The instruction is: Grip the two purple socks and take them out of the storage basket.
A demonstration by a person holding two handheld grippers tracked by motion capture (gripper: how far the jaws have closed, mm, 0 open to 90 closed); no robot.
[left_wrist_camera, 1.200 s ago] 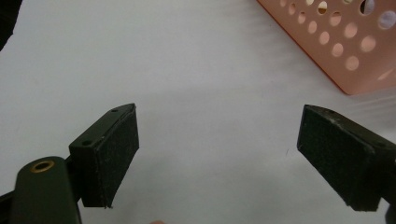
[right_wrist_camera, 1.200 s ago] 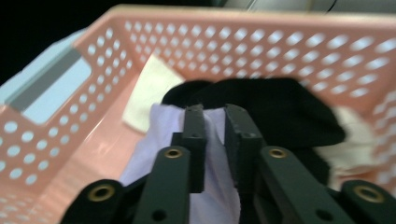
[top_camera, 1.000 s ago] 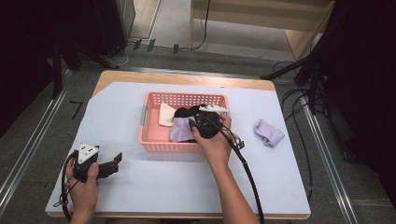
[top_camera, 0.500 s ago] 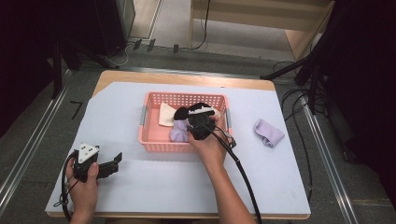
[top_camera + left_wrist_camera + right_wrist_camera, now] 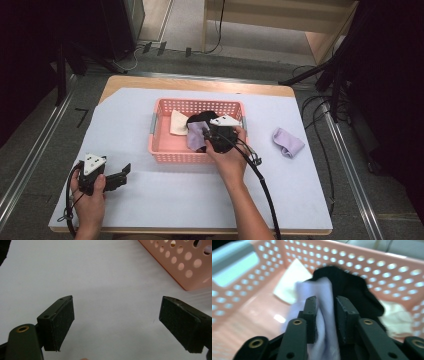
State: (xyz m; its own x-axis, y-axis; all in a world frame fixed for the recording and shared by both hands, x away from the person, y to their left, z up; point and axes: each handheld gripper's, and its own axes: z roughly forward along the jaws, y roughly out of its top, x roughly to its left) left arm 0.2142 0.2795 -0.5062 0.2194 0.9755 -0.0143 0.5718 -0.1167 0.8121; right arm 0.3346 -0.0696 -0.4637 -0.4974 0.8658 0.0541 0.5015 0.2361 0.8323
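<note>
A pink perforated basket [image 5: 162, 148] stands mid-table and holds a cream cloth [image 5: 177, 121], a black cloth [image 5: 200, 119] and a lilac cloth [image 5: 195, 135]. My right gripper [image 5: 206, 134] reaches into the basket and is shut on the lilac cloth [image 5: 324, 297], which hangs between its jaws in front of the black cloth [image 5: 354, 290]. My left gripper [image 5: 121, 176] rests at the table's front left, open, with bare white table between its pads [image 5: 62, 320]. The basket's corner [image 5: 185, 267] shows at the upper right of the left gripper view.
A second lilac cloth [image 5: 288, 142] lies on the white table cover to the right of the basket. Cables [image 5: 262, 177] trail from the right gripper along the forearm. The basket has a grey handle [image 5: 234, 262] on its left wall.
My right gripper has moved leftward over the basket, carrying the lilac cloth deeper inside. The left gripper has stayed put.
</note>
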